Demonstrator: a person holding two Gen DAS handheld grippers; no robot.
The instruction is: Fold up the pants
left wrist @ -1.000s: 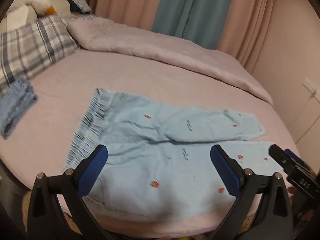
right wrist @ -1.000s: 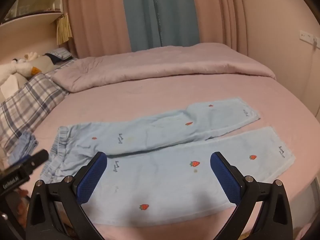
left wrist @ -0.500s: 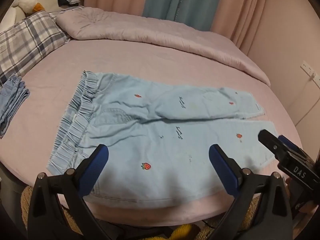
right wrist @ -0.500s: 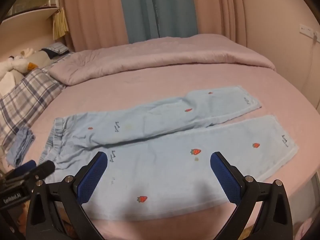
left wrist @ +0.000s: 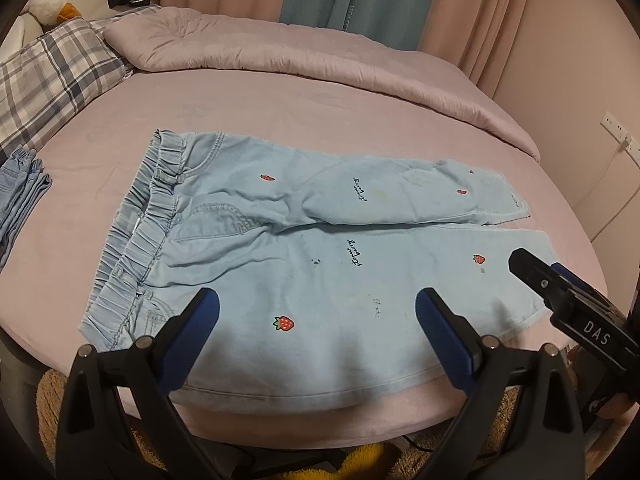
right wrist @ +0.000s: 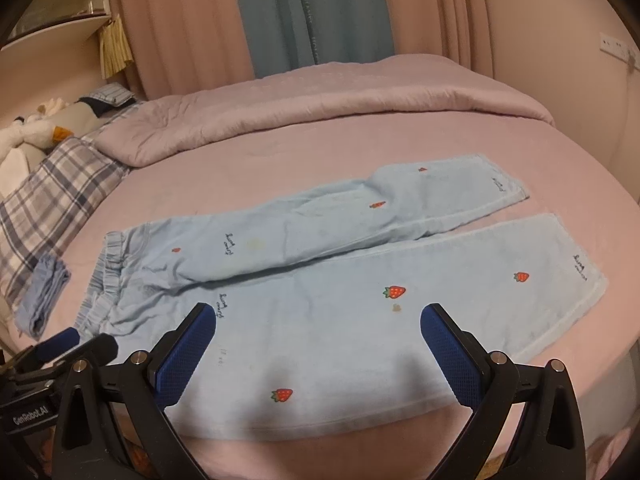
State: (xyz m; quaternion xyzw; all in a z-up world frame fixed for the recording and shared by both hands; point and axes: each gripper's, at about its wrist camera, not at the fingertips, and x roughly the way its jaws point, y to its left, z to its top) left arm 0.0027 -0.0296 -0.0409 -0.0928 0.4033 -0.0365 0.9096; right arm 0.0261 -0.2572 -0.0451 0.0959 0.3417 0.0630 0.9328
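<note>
Light blue pants (left wrist: 280,240) with red strawberry prints lie flat on the pink bed, elastic waistband to the left and both legs stretched to the right. In the right wrist view the same pants (right wrist: 320,280) show their two leg hems at the right. My left gripper (left wrist: 318,314) hovers open above the near leg close to the bed's front edge, holding nothing. My right gripper (right wrist: 318,328) is open too, over the near leg further toward the hems. The right gripper's black tip (left wrist: 560,292) pokes into the left wrist view at the right.
A folded blue garment (left wrist: 20,188) lies at the bed's left edge beside a plaid pillow (left wrist: 52,76). A rolled pink duvet (left wrist: 300,56) runs along the back, with curtains behind. A plush toy (left wrist: 52,4) sits at the far left. A wall socket (left wrist: 618,132) is at the right.
Both grippers have moved in closer and higher over the pants, so the garment now sits nearer and more centred in each view. The pants have not moved and both grippers stay open.
</note>
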